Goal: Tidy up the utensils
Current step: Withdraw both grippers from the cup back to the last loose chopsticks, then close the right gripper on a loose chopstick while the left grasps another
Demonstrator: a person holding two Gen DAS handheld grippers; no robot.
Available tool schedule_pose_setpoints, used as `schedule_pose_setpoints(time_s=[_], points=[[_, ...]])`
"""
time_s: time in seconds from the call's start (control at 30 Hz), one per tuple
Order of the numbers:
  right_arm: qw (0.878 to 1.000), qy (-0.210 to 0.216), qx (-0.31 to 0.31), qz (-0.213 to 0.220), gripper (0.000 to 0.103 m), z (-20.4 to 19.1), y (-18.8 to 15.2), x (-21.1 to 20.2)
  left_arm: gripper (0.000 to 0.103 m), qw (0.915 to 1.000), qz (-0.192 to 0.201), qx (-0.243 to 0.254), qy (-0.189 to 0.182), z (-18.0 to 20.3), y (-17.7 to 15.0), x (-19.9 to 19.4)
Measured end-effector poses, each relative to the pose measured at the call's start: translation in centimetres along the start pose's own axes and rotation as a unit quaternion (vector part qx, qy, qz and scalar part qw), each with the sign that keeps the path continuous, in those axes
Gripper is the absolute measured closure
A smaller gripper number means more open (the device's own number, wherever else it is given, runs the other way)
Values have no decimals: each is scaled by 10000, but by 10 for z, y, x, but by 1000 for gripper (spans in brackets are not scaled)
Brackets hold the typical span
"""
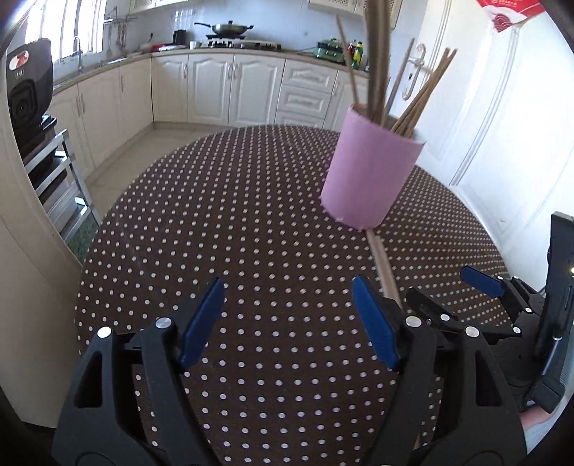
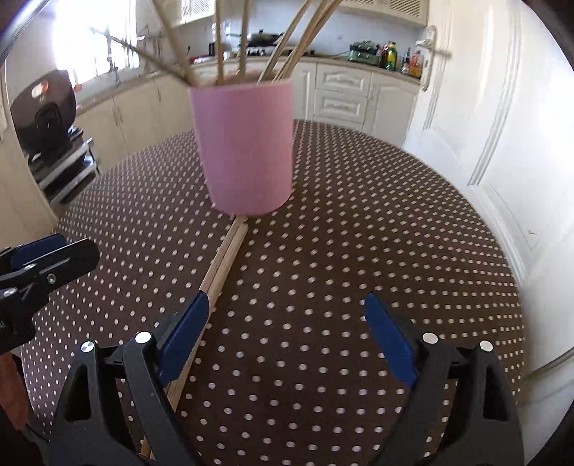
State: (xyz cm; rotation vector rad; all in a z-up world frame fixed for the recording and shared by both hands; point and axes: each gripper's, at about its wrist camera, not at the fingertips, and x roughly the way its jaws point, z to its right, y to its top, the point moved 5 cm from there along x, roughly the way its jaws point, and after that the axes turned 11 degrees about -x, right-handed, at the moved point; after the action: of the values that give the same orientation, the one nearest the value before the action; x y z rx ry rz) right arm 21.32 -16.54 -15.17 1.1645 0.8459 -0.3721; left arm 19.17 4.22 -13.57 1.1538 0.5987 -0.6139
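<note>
A pink cup (image 1: 369, 172) (image 2: 245, 147) stands upright on the round dotted table (image 1: 233, 222) (image 2: 358, 233), with several wooden chopsticks (image 1: 419, 96) (image 2: 287, 46) fanning out of its top. More chopsticks (image 2: 224, 261) (image 1: 384, 272) lie flat in a bundle on the table, running from the cup's base toward the grippers. My left gripper (image 1: 288, 319) is open over bare tablecloth, the bundle just right of its right pad. My right gripper (image 2: 287, 333) is open too, its left finger lying over the bundle. Each gripper shows at the edge of the other's view.
White kitchen cabinets (image 1: 229, 86) and a stove with a wok (image 1: 226, 28) line the far wall. A white door (image 2: 484, 118) stands right of the table. A black appliance (image 1: 28, 89) sits on a metal rack at the left.
</note>
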Motion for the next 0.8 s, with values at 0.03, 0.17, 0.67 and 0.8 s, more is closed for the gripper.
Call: schedule_pose_setpoints(time_s=[0.03, 0.17, 0.67, 0.8], points=[[10000, -16, -30, -18, 18, -2, 1, 2, 30, 10000, -30, -8, 13, -2, -1, 2], [9997, -117, -155, -115, 18, -7, 4, 7, 29, 9999, -124, 1, 73, -6, -2, 9], [9991, -64, -279, -317, 40, -22, 5, 10, 29, 9994, -266, 153, 142, -1, 2, 23], [9987, 43, -238, -442, 45, -26, 1, 14, 29, 9992, -315, 170, 182, 0, 0, 25]])
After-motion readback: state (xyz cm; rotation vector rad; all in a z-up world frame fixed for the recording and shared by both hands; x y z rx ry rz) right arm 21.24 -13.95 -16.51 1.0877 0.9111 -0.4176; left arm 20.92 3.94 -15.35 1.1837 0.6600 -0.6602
